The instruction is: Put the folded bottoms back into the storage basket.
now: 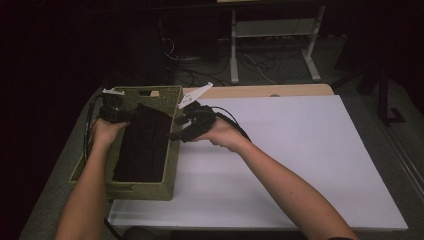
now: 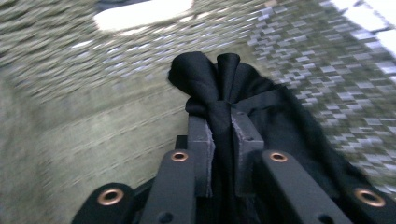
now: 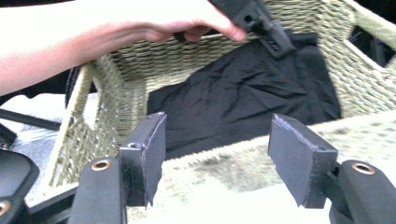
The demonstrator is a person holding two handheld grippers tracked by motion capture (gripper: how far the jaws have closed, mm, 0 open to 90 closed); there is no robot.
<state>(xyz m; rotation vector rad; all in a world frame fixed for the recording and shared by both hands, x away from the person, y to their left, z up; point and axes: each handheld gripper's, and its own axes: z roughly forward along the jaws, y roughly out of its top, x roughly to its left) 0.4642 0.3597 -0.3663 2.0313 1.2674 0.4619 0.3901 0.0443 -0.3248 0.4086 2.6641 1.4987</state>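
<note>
Left tool [image 2: 223, 140] gripping cloth [image 2: 243, 88] inside basket [image 2: 93, 126]

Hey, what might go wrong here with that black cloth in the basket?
The left tongs pinch only a bunched fold of the black cloth, so it may slip free when lifted. The cloth could drag on the woven basket wall or tip the basket. The right tongs are open above the rim and might bump it.

A rough woven-fibre basket [image 3: 116, 88] holds matt black cloth [image 3: 243, 100]; the table top [image 1: 300, 160] looks smooth and matt white.
</note>
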